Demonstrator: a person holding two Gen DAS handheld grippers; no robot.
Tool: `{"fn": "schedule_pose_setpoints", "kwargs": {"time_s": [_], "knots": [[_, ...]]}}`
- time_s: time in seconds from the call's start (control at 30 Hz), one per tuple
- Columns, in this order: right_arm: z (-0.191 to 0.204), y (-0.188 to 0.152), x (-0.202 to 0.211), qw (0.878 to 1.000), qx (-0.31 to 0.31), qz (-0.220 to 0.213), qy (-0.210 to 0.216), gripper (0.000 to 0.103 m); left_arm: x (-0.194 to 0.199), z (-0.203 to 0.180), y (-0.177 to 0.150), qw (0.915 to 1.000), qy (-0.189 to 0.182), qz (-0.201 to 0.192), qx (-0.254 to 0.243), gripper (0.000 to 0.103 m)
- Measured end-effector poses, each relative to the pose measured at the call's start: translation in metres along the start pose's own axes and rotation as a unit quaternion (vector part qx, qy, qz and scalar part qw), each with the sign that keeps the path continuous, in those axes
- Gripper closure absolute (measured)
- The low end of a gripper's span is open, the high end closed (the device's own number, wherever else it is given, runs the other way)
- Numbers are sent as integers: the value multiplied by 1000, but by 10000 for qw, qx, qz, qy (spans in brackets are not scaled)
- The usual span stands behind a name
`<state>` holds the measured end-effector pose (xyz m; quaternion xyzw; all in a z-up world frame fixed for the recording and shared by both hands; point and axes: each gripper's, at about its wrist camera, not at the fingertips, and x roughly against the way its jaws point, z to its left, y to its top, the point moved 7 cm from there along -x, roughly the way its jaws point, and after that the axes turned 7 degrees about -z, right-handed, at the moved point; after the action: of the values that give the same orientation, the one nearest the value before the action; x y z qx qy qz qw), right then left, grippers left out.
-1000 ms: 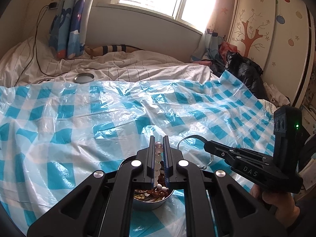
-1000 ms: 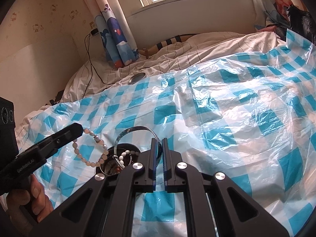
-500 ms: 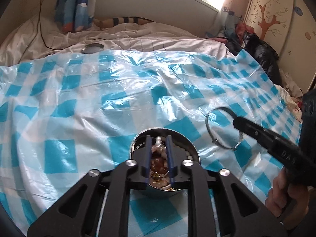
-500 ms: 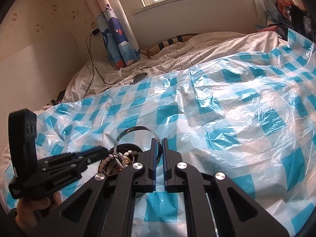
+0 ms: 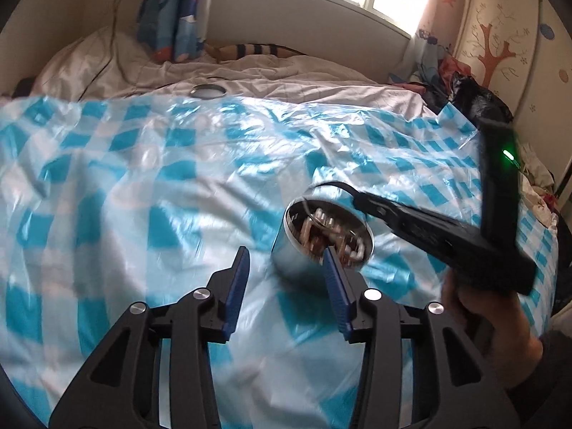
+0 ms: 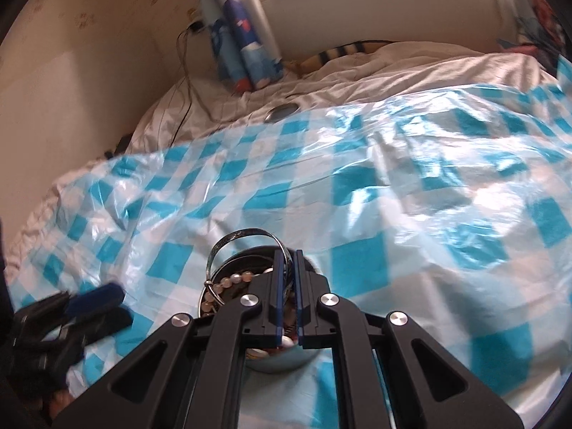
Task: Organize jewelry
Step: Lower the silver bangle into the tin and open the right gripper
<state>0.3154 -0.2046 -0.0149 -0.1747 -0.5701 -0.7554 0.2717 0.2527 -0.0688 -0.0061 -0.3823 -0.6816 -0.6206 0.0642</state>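
Note:
A round metal tin (image 5: 286, 261) full of beaded jewelry stands on a blue and white checked plastic sheet (image 5: 143, 186); in the right wrist view the tin (image 6: 282, 359) sits under the fingers. My left gripper (image 5: 287, 255) is open and empty, just left of the tin. My right gripper (image 6: 287, 258) is shut on a silver bangle (image 6: 232, 237), held upright over the tin's rim. The right gripper (image 5: 361, 198) and bangle (image 5: 330, 185) also show in the left wrist view. The beaded bracelet (image 6: 232, 280) lies in the tin.
The sheet covers a bed with white bedding (image 5: 268, 71). A round metal lid (image 5: 208, 90) lies at the sheet's far edge, also in the right wrist view (image 6: 282, 111). A cable (image 6: 186, 82) hangs by the wall. A wardrobe (image 5: 507, 35) and clutter stand right.
My left gripper let the beaded bracelet go into the tin, opened wide and drew back to the left. My right gripper moved the bangle over the tin.

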Motion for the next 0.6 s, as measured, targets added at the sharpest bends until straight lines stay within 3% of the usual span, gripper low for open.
{"fn": "schedule_pose_setpoints", "kwargs": {"time_s": [0.13, 0.2, 0.27, 0.33, 0.43, 0.5, 0.53, 0.6], "knots": [[4, -14, -20, 9963, 552, 487, -436, 95, -4, 3, -21, 9999, 24, 155, 68, 58], [2, -10, -14, 9968, 543, 377, -452, 77, -5, 2, -22, 9998, -23, 174, 33, 58], [4, 1, -2, 9976, 539, 97, -414, 69, -1, -1, -18, 9999, -80, 76, -13, 58], [14, 7, 4, 9984, 555, -85, -93, 69, 5, -3, -13, 9999, -65, -65, -76, 56], [24, 2, -5, 9976, 674, 65, 163, 69, 7, 0, -9, 9999, -82, -130, 23, 53], [26, -7, -21, 9968, 736, 313, 93, 69, 7, 4, -8, 9999, -61, -126, 91, 53], [24, -17, -36, 9946, 774, 684, -38, 69, 7, 5, -8, 9999, -55, -121, 108, 53], [28, -23, -43, 9896, 1200, 771, -196, 68, 6, 7, -8, 9998, -31, -120, 123, 52]]}}
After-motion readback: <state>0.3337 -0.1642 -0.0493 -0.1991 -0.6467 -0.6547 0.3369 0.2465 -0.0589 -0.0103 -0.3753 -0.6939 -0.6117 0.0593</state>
